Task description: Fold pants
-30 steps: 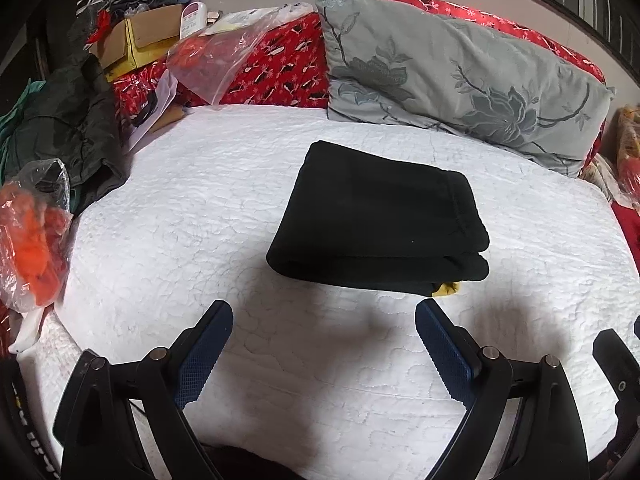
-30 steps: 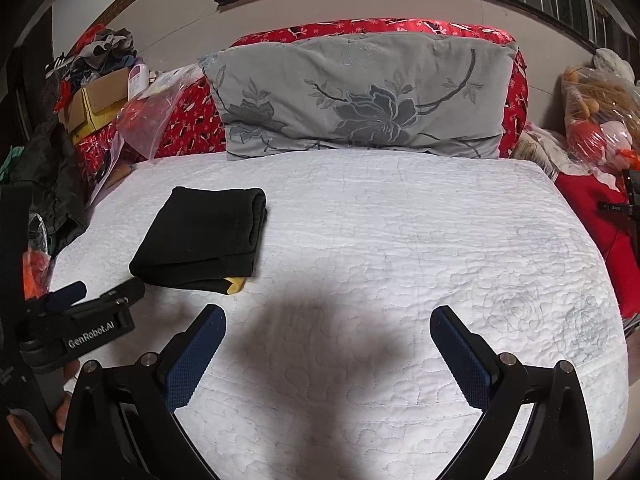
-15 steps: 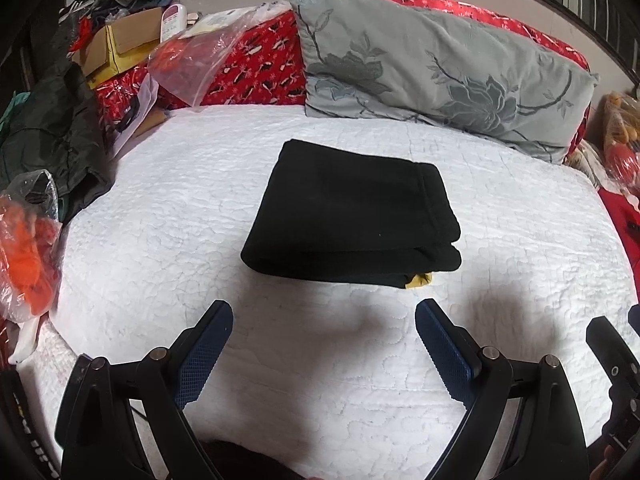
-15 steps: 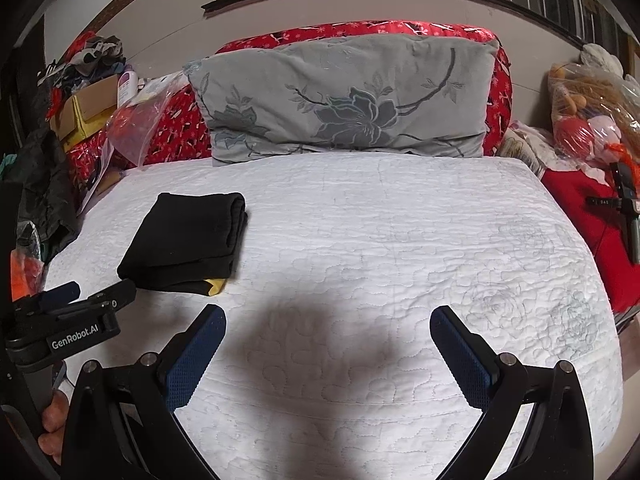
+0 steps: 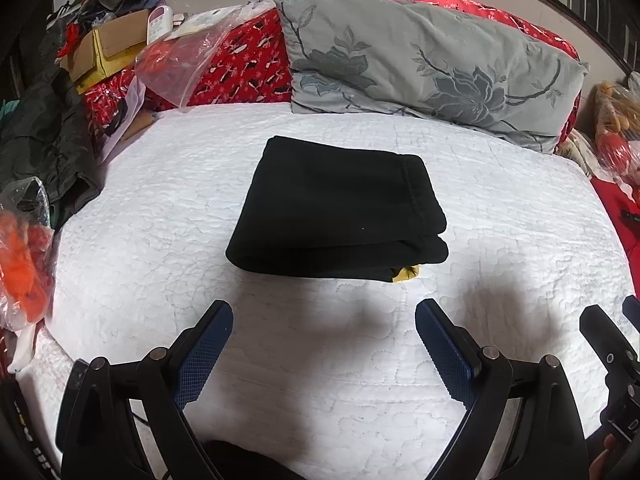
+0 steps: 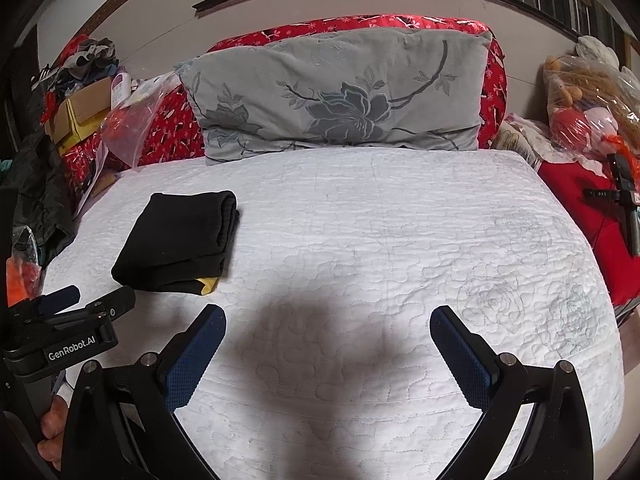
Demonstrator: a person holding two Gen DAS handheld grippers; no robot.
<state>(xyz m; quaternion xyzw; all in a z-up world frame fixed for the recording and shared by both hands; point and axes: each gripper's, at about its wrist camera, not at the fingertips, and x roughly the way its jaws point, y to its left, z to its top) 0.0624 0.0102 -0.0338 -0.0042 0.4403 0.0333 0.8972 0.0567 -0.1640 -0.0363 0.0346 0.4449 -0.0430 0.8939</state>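
Black pants (image 5: 336, 212) lie folded in a compact rectangle on the white quilted bed (image 5: 160, 208), with a small yellow tag showing at the near right corner. My left gripper (image 5: 324, 312) is open and empty, held back from the pants' near edge. In the right wrist view the folded pants (image 6: 180, 240) lie at the left of the bed (image 6: 400, 240). My right gripper (image 6: 328, 316) is open and empty over bare quilt, to the right of the pants. The left gripper's body (image 6: 60, 328) shows at the left edge there.
A grey floral pillow (image 6: 336, 96) leans on the red headboard (image 6: 496, 76) at the back. Boxes, clothes and plastic bags (image 5: 100, 52) pile at the left side. A bagged stuffed toy (image 6: 584, 108) and red cloth (image 6: 576, 208) sit at the right.
Both grippers have drawn back and shifted slightly; the folded pants sit a little farther off and more centred in the left view. Both grippers stay open.
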